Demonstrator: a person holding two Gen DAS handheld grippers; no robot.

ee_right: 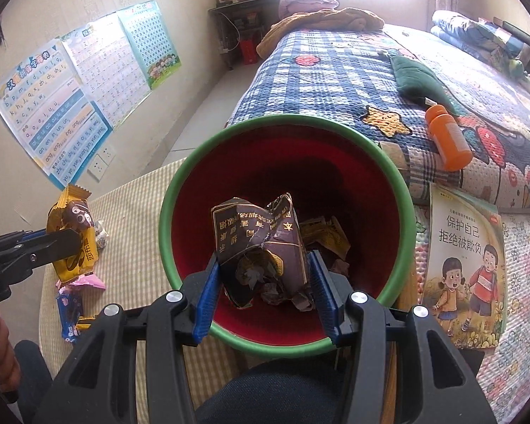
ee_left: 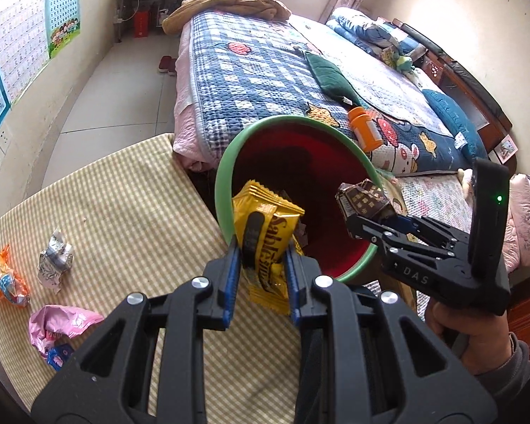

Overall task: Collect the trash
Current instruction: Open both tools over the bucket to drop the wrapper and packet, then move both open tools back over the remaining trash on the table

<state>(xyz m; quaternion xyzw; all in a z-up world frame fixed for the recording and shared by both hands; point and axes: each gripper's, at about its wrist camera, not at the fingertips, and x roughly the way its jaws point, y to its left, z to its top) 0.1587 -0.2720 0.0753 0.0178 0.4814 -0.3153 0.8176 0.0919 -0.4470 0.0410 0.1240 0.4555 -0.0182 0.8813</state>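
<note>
Both hands are loaded here. The right gripper (ee_right: 263, 284) is clamped on a crumpled dark wrapper (ee_right: 261, 243), and from its own camera that wrapper hangs squarely over the open mouth of the bin (ee_right: 166, 226), with the red inside and a little rubbish at the bottom showing straight below it. The left camera agrees: the right gripper (ee_left: 360, 224) reaches in from the side with the dark wrapper (ee_left: 364, 199) over the far part of the rim.

The left gripper (ee_left: 261, 272) is pinched on a yellow snack wrapper (ee_left: 265, 243), long axis running up and down between the blue pads (ee_left: 231, 282). Here's the catch: its lower end looks to sit over the checked tablecloth (ee_left: 123, 212), just short of the near rim of the bin (ee_left: 222, 190), with only the upper end leaning across the opening.

So the right hand is the better placed of the two; letting go there should drop its piece clean in. The left looks to need a nudge forward over the rim first, or the yellow wrapper may land on the table.

More litter waits on the cloth: an orange wrapper (ee_left: 7, 275), a silver wad (ee_left: 54, 259), a pink wrapper (ee_left: 60, 325)
</note>
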